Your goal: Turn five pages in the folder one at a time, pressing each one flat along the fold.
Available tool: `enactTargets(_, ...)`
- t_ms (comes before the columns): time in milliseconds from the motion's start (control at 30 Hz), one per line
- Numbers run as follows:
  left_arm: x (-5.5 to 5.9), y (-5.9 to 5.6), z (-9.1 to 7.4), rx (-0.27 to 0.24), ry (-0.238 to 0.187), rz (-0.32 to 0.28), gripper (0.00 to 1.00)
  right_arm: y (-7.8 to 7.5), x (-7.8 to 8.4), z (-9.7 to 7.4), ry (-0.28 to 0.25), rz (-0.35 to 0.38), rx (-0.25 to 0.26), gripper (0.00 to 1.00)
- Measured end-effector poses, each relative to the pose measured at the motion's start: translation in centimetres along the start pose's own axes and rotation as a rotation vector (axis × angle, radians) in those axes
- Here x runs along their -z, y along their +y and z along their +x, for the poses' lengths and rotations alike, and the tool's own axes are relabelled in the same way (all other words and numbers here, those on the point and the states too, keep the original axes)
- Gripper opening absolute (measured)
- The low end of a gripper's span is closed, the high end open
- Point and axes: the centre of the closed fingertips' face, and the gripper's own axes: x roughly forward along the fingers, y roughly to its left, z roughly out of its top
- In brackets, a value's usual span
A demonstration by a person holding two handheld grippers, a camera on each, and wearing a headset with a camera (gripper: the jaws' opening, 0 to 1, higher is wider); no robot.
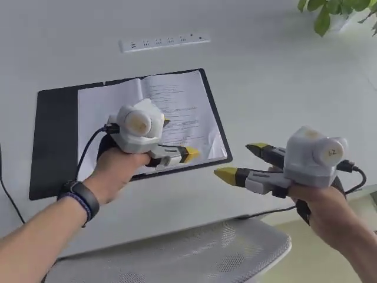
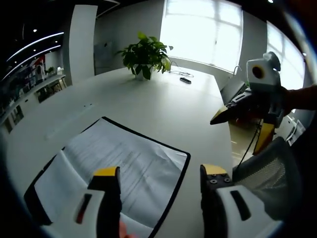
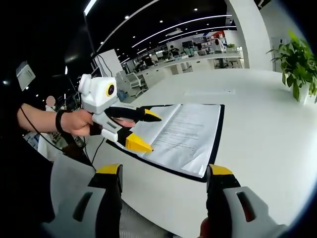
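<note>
Folder, open flat on white surface; left tongs released over its right page, right tongs released alongside, apart. Head view: power strip behind folder; left gripper view: potted plant.

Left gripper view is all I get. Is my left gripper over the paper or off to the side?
Observer: Over it. In the head view the left gripper hangs above the lower part of the printed page in the open folder.
Operator: Is anything hanging off the back of it?
Observer: Yes, a black cable loops from its back end down toward the wrist.
Operator: Is there something on that arm?
Observer: A dark band wraps the wrist.
</note>
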Motion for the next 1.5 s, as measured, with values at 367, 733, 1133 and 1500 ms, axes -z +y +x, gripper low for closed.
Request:
enactTargets(367,0.8,-0.7,4.9,0.028,0.04,-0.024,0.64,-0.5,0.4,-0.1,0.012,0.012,-0.004,0.67)
enactTargets(733,2.0,-0.4,7.8,0.0,0.077,-0.062,0.64,-0.9,0.3,0.3,0.019,0.016,-0.016,0.66)
enactTargets(1133,3.2,-0.6,8.9,-0.041,0.114,0.072,0.58,-1.7,0.7,0.0,0.022,0.032,-0.014,0.63)
enactTargets(1500,3.0,-0.2,8.8,-0.037,0.099,0.038,0.57,-2.7,0.9,1.4,0.014,0.07,-0.027,0.61)
